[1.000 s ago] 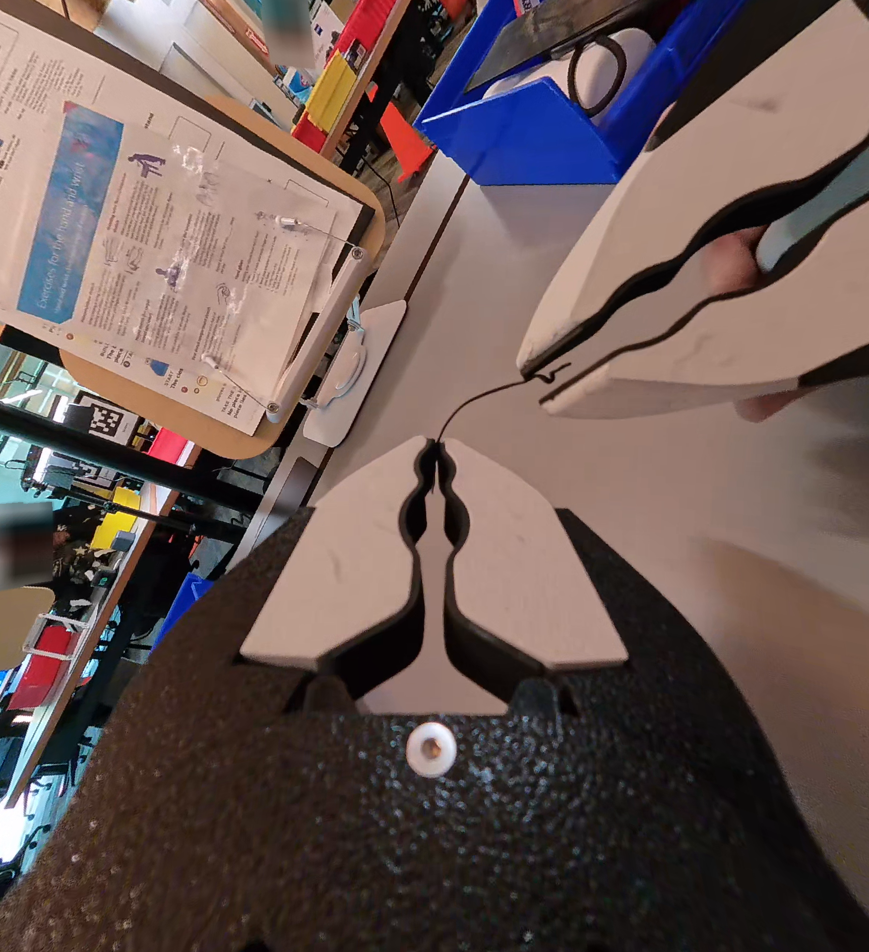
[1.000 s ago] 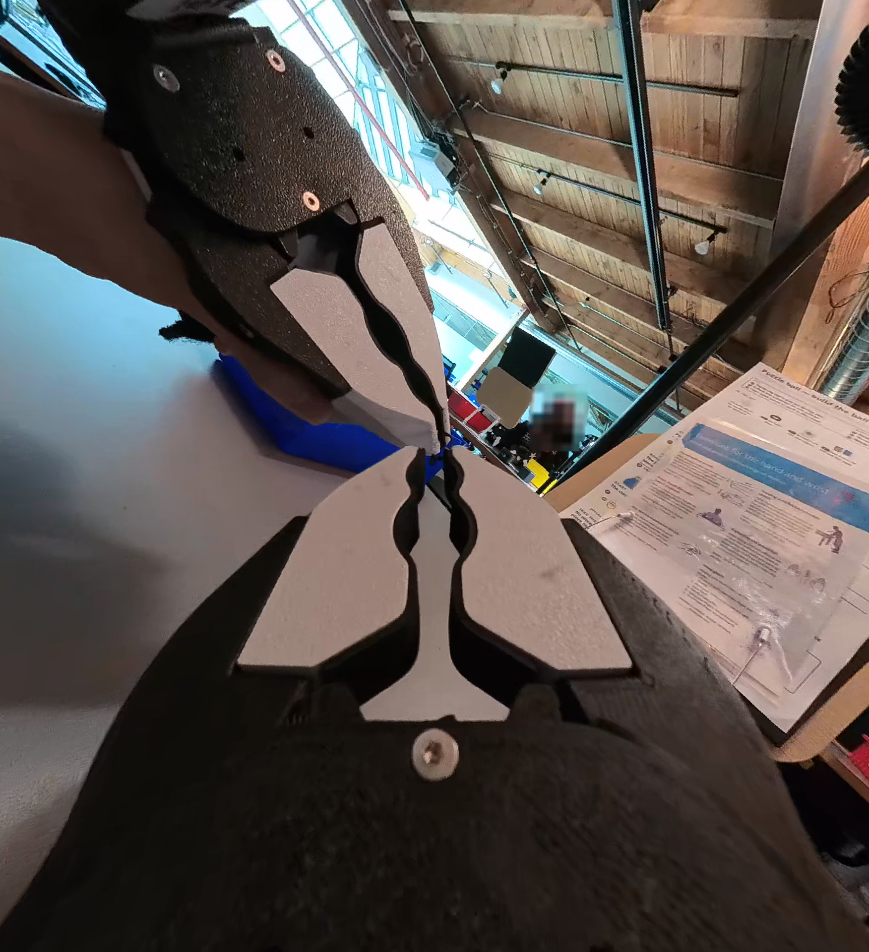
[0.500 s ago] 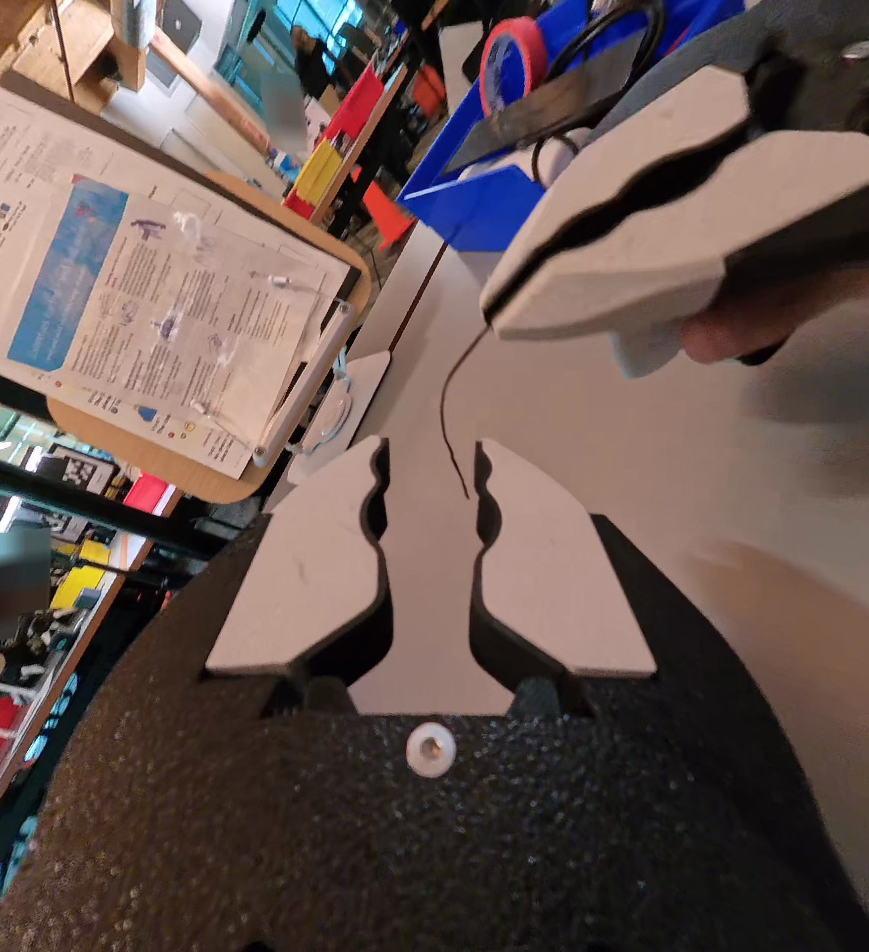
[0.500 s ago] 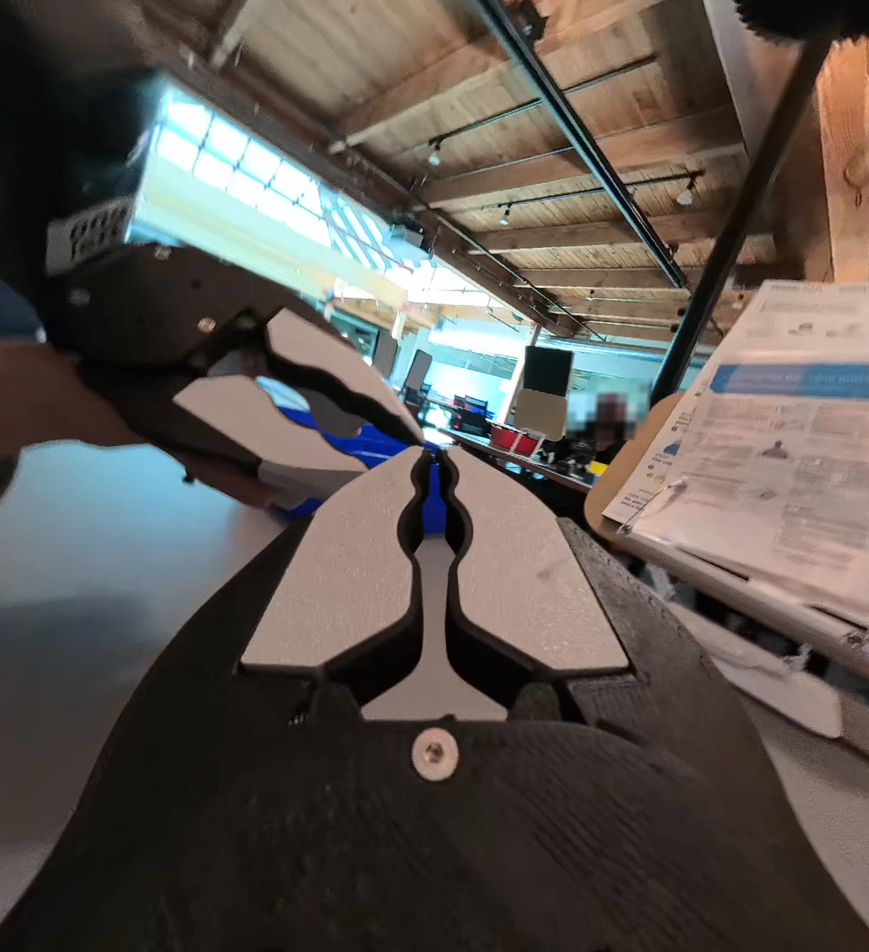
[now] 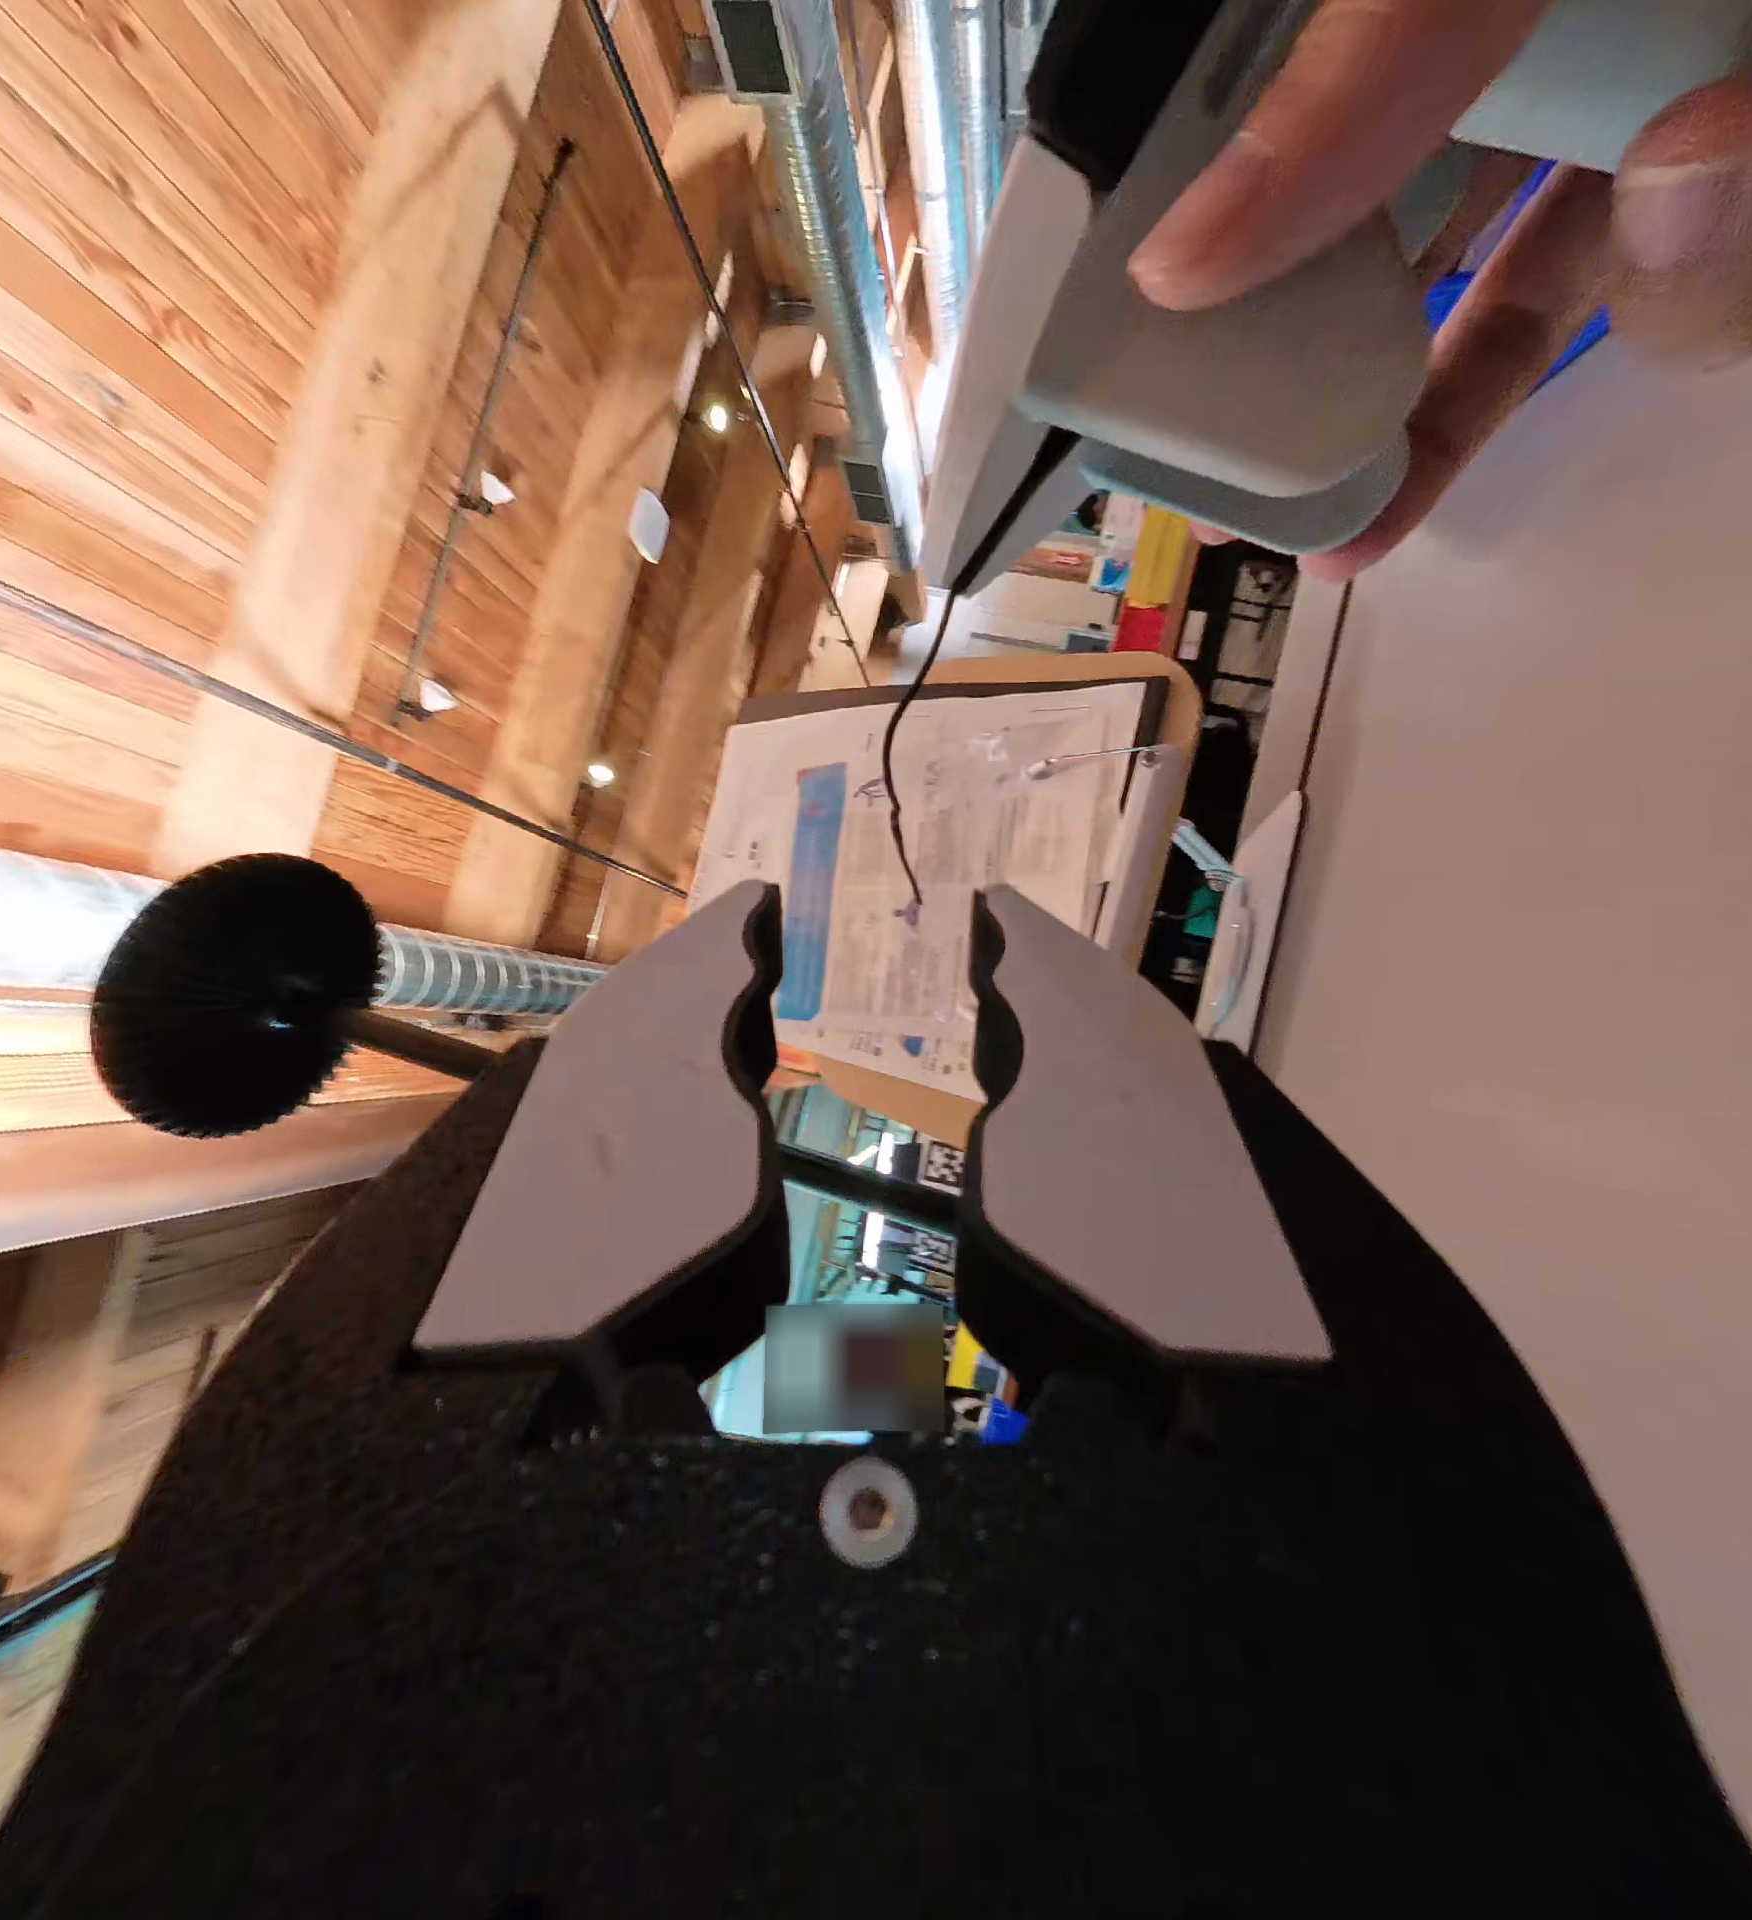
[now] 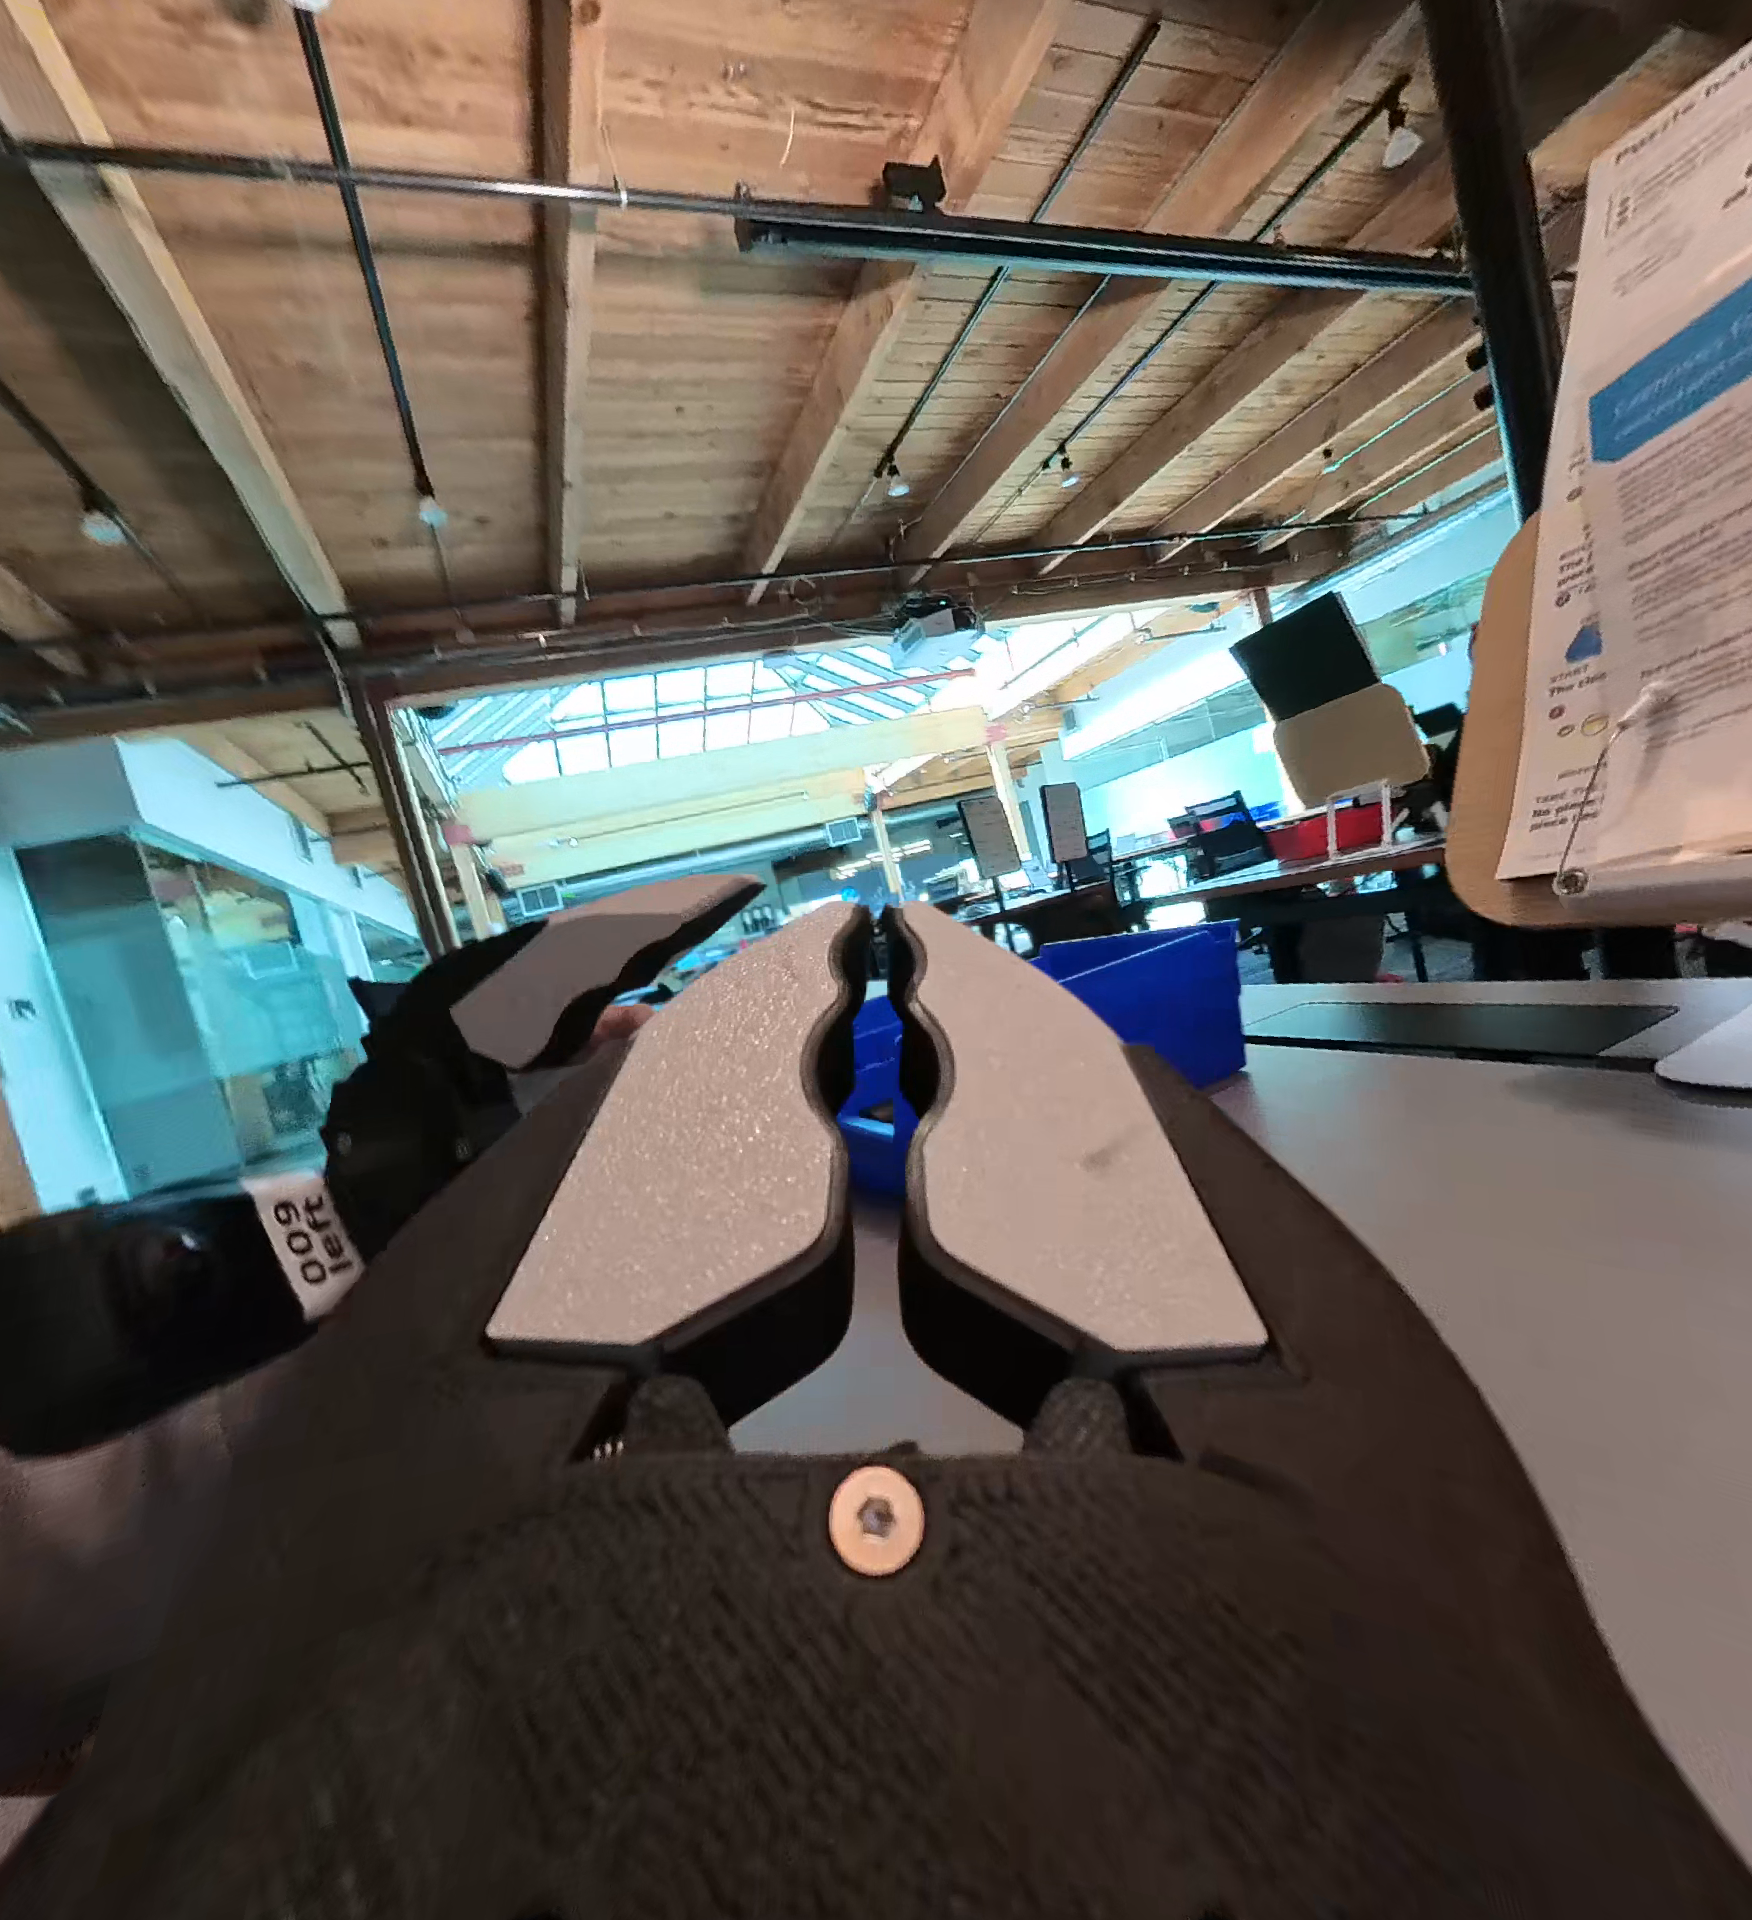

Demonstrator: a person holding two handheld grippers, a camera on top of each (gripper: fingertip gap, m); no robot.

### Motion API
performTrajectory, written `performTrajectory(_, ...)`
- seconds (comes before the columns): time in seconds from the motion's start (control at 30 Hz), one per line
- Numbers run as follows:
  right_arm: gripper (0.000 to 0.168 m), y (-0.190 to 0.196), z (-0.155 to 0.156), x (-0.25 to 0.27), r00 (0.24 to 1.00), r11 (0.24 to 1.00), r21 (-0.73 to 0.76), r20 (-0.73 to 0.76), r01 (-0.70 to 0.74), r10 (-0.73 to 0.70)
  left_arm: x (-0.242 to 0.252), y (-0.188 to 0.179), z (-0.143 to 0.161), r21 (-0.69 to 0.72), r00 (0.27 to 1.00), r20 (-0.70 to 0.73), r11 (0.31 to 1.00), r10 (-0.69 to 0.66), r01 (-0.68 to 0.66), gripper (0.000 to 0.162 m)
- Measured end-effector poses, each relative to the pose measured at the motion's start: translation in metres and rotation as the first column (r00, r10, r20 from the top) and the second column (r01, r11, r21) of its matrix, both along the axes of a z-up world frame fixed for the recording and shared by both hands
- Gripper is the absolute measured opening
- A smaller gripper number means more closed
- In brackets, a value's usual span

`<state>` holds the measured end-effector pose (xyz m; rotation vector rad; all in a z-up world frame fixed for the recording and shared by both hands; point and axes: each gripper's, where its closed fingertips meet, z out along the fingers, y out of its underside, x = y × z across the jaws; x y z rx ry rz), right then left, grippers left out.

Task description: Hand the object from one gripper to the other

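Note:
A thin black wire hangs from the closed tips of my right gripper, which a hand holds at the top right of the left wrist view. The wire's free end dangles just in front of my left gripper, touching neither finger. The left gripper is open and empty. In the right wrist view my right gripper is shut, and the wire between its tips is too thin to make out there. The left gripper shows to its left, lower, with its jaws apart.
A wooden clipboard stand with a printed sheet stands at the table's edge and also shows in the right wrist view. A blue bin sits on the grey table. A black disc on a rod is at the left. The left gripper's tips are roughly 6 cm from the right gripper's.
My left gripper has opened and let go of the wire. My right gripper has stayed shut on it and lifted it away. Both views have tilted up toward the ceiling.

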<state>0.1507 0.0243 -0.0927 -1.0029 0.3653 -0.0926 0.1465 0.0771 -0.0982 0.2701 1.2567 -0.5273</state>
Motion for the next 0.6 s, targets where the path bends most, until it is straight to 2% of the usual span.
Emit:
performTrajectory(0.17, 0.003, 0.002, -0.002, 0.0, 0.999, 0.999, 0.005, -0.026, -0.038, 0.038, -0.005, -0.006, -0.004, 0.109, 0.989, 0.147, 0.993, 0.031, -0.047, 0.03)
performTrajectory(0.27, 0.003, 0.007, -0.004, -0.004, 0.998, 0.998, -0.022, -0.018, -0.06, 0.06, -0.006, -0.009, -0.007, 0.152, 0.984, 0.177, 0.986, 0.036, -0.063, 0.024)
performTrajectory(0.37, 0.003, 0.01, -0.006, -0.006, 0.997, 0.997, -0.04, -0.011, -0.073, 0.073, -0.005, -0.008, -0.008, 0.163, 0.98, 0.193, 0.984, 0.041, -0.074, 0.017)
performTrajectory(0.43, 0.003, 0.011, -0.007, -0.005, 0.998, 0.997, -0.049, -0.011, -0.068, 0.067, -0.006, -0.008, -0.008, 0.165, 0.98, 0.194, 0.984, 0.036, -0.069, 0.002)
performTrajectory(0.53, 0.003, 0.011, -0.008, -0.005, 0.999, 0.997, -0.057, 0.003, -0.05, 0.05, -0.005, -0.007, -0.009, 0.155, 0.988, 0.151, 0.987, 0.027, -0.051, 0.002)
performTrajectory(0.6, 0.018, 0.009, -0.006, -0.002, 0.999, 0.998, -0.061, 0.038, 0.014, -0.012, -0.004, -0.006, -0.008, 0.142, 0.992, 0.121, 0.989, 0.026, -0.043, 0.002)
